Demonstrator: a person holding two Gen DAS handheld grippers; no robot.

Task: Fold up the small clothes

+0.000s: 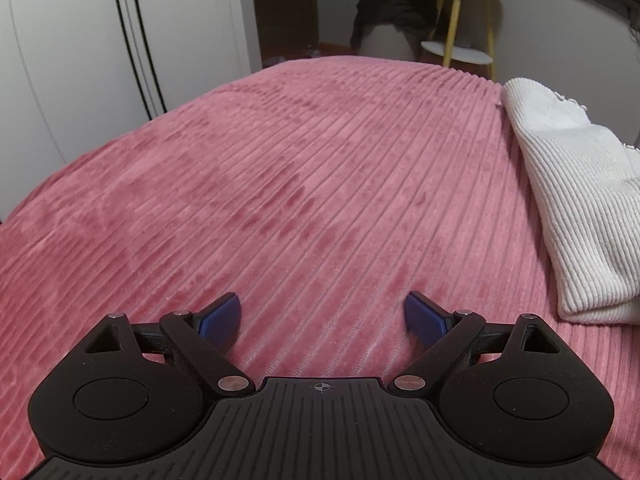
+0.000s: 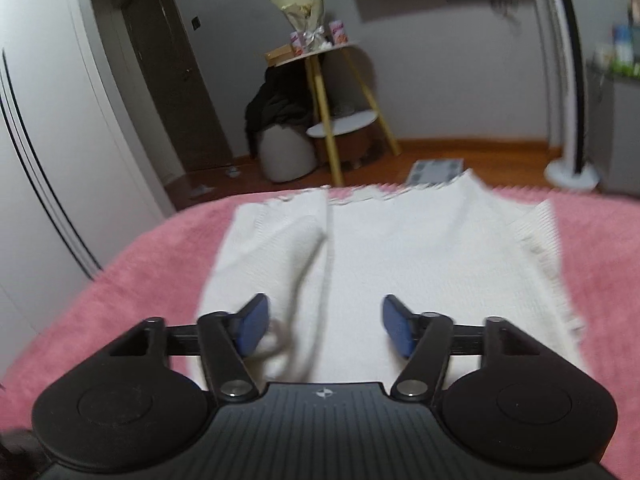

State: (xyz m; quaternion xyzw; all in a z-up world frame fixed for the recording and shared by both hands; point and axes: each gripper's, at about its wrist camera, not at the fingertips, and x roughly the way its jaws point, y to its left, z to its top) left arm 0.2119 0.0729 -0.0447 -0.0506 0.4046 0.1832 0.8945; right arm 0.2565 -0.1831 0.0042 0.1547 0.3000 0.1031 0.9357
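**Pink bed, white knit, both grippers spread**

Ribbed pink bedspread (image 1: 280,168) under all. White knit garment (image 2: 400,264) flat near far edge, partly folded. Yellow-legged side table (image 2: 336,92) beyond. Left gripper (image 1: 322,318) spread, empty; right gripper (image 2: 324,326) spread above garment.

A pink ribbed bedspread (image 1: 280,184) covers the bed and fills the lower part of both views. Beyond its far edge stands a round two-tier side table with yellow legs (image 2: 332,120). On its top sit a wrapped bouquet (image 2: 300,8) and two small cans (image 2: 339,32). Dark clothing (image 2: 276,104) is draped over a pale round pouf (image 2: 286,156) beside the table. White wardrobe doors (image 1: 80,60) line the left. A white tower fan (image 2: 568,80) stands at the right on the wooden floor (image 2: 480,156).
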